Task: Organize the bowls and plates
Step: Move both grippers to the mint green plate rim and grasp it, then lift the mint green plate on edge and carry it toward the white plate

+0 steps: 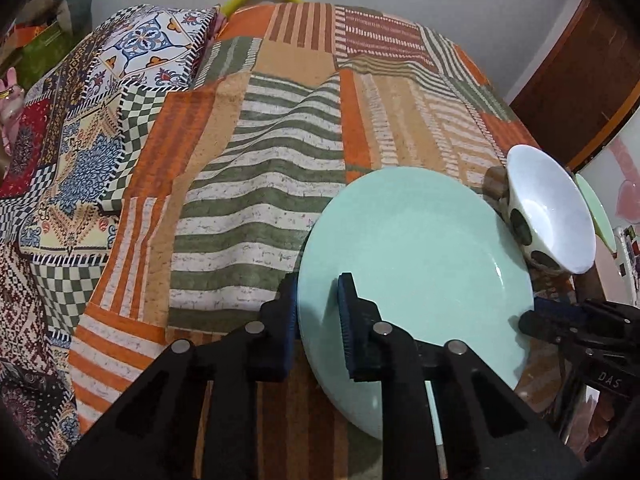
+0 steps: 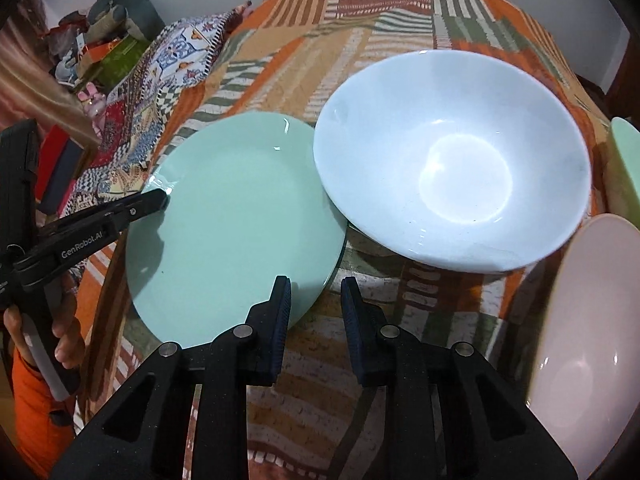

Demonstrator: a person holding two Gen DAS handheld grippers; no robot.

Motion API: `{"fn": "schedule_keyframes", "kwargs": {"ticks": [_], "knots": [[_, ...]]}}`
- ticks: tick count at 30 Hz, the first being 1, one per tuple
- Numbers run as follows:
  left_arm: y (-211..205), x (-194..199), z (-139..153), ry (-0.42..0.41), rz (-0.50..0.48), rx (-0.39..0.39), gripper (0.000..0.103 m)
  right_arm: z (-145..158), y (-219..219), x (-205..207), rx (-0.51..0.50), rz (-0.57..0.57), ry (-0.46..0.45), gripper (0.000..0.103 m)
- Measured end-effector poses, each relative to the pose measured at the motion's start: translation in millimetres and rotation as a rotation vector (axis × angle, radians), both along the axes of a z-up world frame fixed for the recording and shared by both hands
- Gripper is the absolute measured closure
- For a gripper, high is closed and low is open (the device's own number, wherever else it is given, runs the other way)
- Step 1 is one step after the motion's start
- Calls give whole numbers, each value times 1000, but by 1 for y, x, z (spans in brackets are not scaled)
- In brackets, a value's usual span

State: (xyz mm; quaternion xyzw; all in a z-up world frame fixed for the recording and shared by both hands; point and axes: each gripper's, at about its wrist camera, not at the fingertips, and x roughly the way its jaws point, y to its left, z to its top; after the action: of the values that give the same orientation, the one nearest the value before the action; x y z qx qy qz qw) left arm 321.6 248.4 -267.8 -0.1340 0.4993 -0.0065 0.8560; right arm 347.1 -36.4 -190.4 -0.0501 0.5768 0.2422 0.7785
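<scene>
A pale green plate (image 1: 420,240) (image 2: 240,208) lies on the patchwork tablecloth (image 1: 260,184). My left gripper (image 1: 318,312) straddles its left rim, one finger on top and one outside, shut on it; the right wrist view shows that gripper (image 2: 160,200) pinching the same edge. My right gripper (image 2: 316,308) has the plate's near right rim between its pads and is shut on it, and appears in the left wrist view (image 1: 534,314) at the opposite edge. A white bowl (image 2: 452,160) (image 1: 552,216) with dark spots outside sits against the plate's far right side.
A pink bowl (image 2: 588,340) stands at the right edge, with another pale green dish (image 2: 626,160) behind it. A person's hand (image 2: 60,332) in an orange sleeve holds the left gripper. Clutter and boxes (image 2: 116,52) lie beyond the cloth's left side.
</scene>
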Motion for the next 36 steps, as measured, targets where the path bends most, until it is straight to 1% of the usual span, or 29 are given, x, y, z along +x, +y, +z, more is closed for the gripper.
{"fn": "schedule_keyframes", "kwargs": {"ticks": [4, 8, 11, 15, 18, 21, 24, 26, 28, 30, 31, 32, 36], "knots": [[1, -1, 0, -2, -14, -21, 84, -2, 4, 4, -5, -4, 12, 81], [1, -8, 1, 1, -27, -24, 84, -3, 3, 5, -6, -15, 12, 81], [-2, -18, 1, 9, -45, -26, 84, -2, 3, 2, -9, -8, 10, 81], [-10, -37, 3, 16, -83, -1, 84, 0, 1, -2, -6, 8, 14, 81], [-11, -47, 4, 20, -99, -9, 84, -1, -1, -3, -2, 26, 17, 81], [-9, -46, 3, 25, -94, -20, 84, -1, 1, -2, -7, 35, 22, 81], [-8, -40, 2, 26, -75, -12, 83, -3, 3, 0, -14, 36, 20, 81], [-6, -35, 1, 26, -65, -18, 83, -5, 7, 1, -20, 38, 22, 79], [-4, -31, -2, 30, -58, -38, 83, -7, 10, 3, -12, 38, 31, 71], [-5, -29, -2, 27, -62, -44, 83, -7, 14, 4, 1, 36, 38, 68], [-6, -29, -2, 26, -62, -37, 83, -7, 16, 3, -7, 37, 34, 68], [-7, -30, -1, 25, -61, -29, 83, -7, 17, 2, -17, 33, 28, 68], [-8, -35, 1, 28, -48, -20, 83, -4, 13, 1, -26, 31, 16, 81]]}}
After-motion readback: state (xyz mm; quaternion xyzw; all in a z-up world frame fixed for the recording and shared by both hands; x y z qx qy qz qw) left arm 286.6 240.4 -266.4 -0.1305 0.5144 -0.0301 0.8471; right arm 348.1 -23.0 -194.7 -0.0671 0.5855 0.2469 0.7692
